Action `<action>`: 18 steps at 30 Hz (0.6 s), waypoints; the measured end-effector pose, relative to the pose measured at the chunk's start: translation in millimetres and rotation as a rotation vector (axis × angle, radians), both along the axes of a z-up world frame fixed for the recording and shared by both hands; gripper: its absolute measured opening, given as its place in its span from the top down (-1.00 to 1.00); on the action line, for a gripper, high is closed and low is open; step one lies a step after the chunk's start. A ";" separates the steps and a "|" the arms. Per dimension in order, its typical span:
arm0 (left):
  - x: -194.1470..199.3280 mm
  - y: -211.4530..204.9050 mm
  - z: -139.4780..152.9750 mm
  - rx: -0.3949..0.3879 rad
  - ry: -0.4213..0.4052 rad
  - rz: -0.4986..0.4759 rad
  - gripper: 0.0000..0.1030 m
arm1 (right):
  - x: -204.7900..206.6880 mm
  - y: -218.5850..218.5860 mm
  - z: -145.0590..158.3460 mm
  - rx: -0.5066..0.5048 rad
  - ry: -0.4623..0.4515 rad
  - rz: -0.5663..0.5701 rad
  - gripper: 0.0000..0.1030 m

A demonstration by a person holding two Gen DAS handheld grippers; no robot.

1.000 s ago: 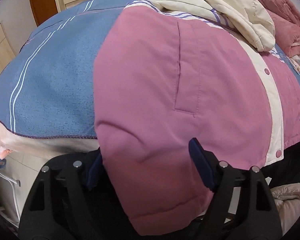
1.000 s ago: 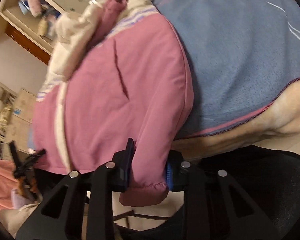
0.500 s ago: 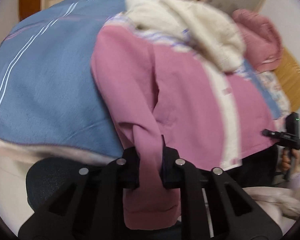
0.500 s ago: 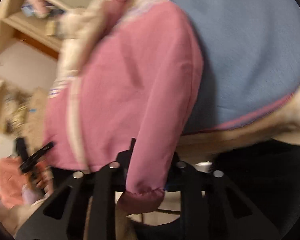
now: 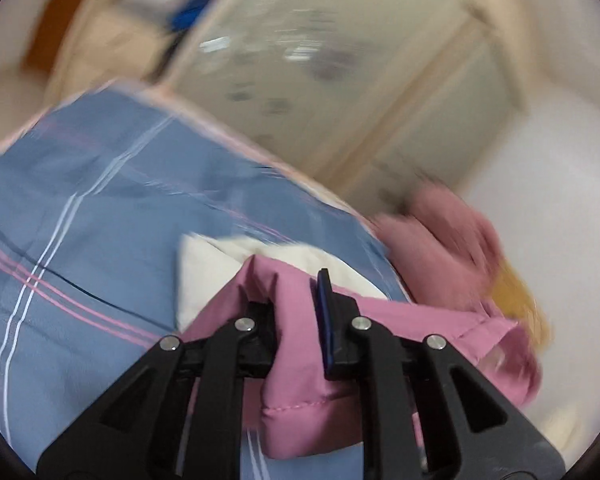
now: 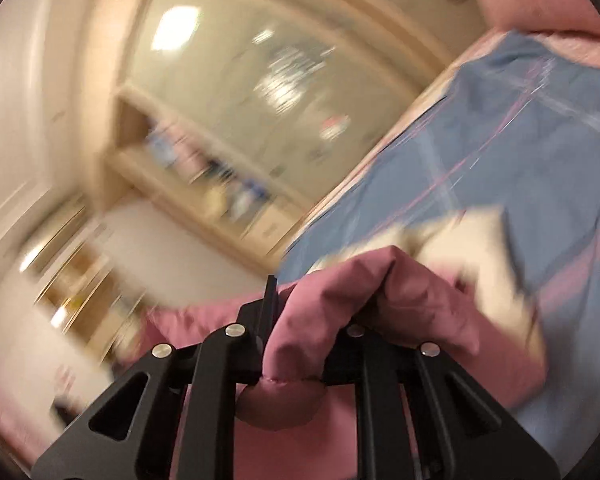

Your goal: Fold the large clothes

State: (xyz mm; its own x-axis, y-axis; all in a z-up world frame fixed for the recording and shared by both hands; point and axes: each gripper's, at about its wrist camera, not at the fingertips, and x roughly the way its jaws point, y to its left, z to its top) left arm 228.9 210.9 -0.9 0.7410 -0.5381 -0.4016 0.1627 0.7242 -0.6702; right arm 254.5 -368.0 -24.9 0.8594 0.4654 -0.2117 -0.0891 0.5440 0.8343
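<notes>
Both tongs clenched on the hem of a pink jacket, lifted over the bed.

Nearest, left tongs (image 5: 296,320) pinching a fold of pink jacket (image 5: 296,380), stitched hem hanging below; right tongs (image 6: 300,340) likewise gripping bunched hem (image 6: 340,304). Just beyond, cream lining (image 5: 204,276) lying on a blue striped bedspread (image 5: 80,220). Farther right, a blurred pink bundle (image 5: 448,248). Farthest, glass-fronted cabinet doors (image 5: 320,80), heavily blurred.

Pink jacket lifted by its hem

The pink jacket (image 5: 296,344) with cream trim is bunched, its stitched hem folded up off the blue striped bedspread (image 5: 80,220), pinched at two spots; its cream part lies farther back on the bed, blurred.
</notes>
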 end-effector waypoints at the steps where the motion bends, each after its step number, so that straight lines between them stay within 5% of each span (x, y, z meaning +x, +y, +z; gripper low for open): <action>1: 31.8 14.2 -10.9 -0.067 0.078 0.046 0.59 | 17.1 -3.5 -2.8 -0.009 0.032 -0.042 0.63; 3: 71.9 26.7 -36.1 -0.171 0.173 0.089 0.30 | 53.4 -14.5 -23.2 -0.028 0.124 -0.124 0.52; 5: 93.9 35.2 -65.3 -0.218 0.263 0.119 0.02 | 76.7 -14.7 -51.7 -0.047 0.204 -0.148 0.03; 7: 93.4 39.2 -81.5 -0.203 0.272 0.169 -0.38 | 94.5 -10.1 -77.1 -0.061 0.252 -0.168 -0.55; 8: 90.2 40.3 -84.2 -0.169 0.261 0.203 -0.64 | 96.4 -12.2 -89.4 -0.086 0.268 -0.194 -0.77; 9: 84.4 44.1 -82.4 -0.132 0.230 0.248 -0.70 | 94.6 -15.0 -96.6 -0.107 0.276 -0.217 -0.84; 12: 68.0 47.9 -72.1 -0.073 0.172 0.321 -0.71 | 88.2 -37.6 -109.1 -0.095 0.290 -0.294 -0.90; 14: 64.0 15.5 -54.6 0.093 0.108 0.292 -0.67 | 70.9 -36.4 -99.7 -0.136 0.227 -0.306 -0.78; 18: 64.6 -89.0 -45.1 0.400 0.022 0.144 -0.48 | 79.7 68.2 -50.2 -0.559 0.091 -0.130 -0.63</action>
State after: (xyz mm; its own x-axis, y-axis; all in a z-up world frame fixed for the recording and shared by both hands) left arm 293.5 121.9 -46.0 0.7863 -0.2281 -0.5742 0.0298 0.9423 -0.3335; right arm 334.2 -299.8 -75.1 0.8687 0.1538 -0.4708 0.0663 0.9059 0.4182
